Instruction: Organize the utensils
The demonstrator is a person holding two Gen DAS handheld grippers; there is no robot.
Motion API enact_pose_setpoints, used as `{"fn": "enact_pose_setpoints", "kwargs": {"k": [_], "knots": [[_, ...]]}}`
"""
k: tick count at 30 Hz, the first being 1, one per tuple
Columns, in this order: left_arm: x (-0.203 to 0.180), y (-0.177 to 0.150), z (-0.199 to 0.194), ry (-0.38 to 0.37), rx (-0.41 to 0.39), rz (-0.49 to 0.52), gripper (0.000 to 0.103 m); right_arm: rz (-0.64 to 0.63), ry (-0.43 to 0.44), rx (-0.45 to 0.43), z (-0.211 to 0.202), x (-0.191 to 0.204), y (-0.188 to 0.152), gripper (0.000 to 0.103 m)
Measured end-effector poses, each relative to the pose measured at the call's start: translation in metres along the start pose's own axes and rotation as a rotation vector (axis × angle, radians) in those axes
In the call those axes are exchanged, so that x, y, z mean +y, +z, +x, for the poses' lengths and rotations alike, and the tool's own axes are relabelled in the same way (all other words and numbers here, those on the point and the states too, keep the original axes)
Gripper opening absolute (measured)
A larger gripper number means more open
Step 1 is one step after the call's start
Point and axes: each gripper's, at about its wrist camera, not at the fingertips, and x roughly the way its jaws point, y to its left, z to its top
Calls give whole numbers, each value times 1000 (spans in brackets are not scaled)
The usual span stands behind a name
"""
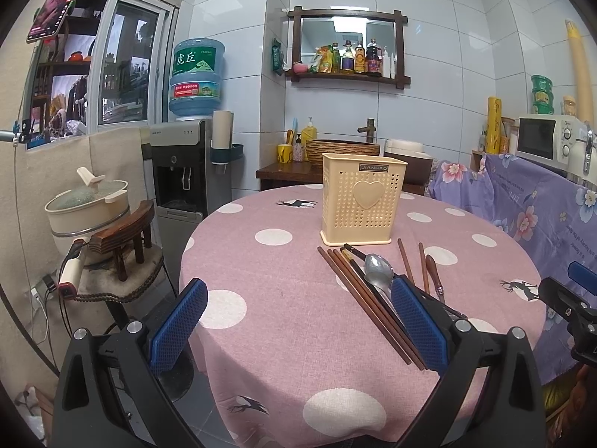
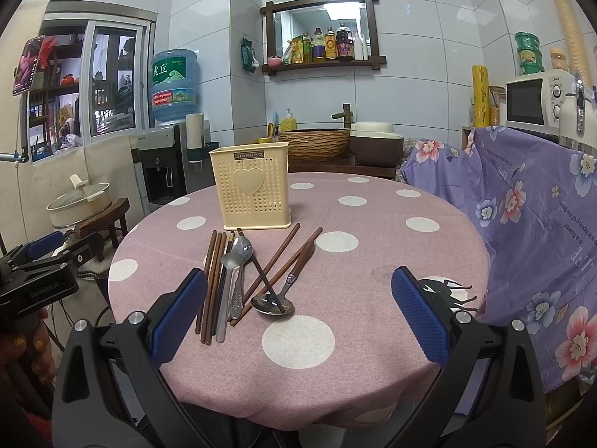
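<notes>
With both the left gripper (image 1: 298,321) and right gripper (image 2: 298,315) spread empty, grabbing the crossed chopsticks (image 2: 278,265) near the table's (image 2: 373,354) centre could drag the spoon (image 2: 271,303) along.

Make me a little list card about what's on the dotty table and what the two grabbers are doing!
table: round, pink cloth with white dots
holder: yellow plastic utensil holder with a heart, upright, nothing seen sticking out of it
chopsticks: brown chopsticks lying in front of the holder, some side by side, some crossed
spoons: metal spoons among the chopsticks; wooden-handled ladle nearest the camera
left gripper: jaws open, holding nothing
right gripper: jaws open, holding nothing
</notes>
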Motion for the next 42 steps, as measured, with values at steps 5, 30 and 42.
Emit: {"fn": "enact_pose_setpoints", "kwargs": {"k": [5,30,42], "knots": [[4,-2,2,-1,1,3,98,3,-1,5,5,1,-3,98],[6,-5,1,-1,6,0,98,4,3,17,9,6,-10,98],[10,-10,1,0,14,0,98,10,7,26,8,4,-6,98]]}}
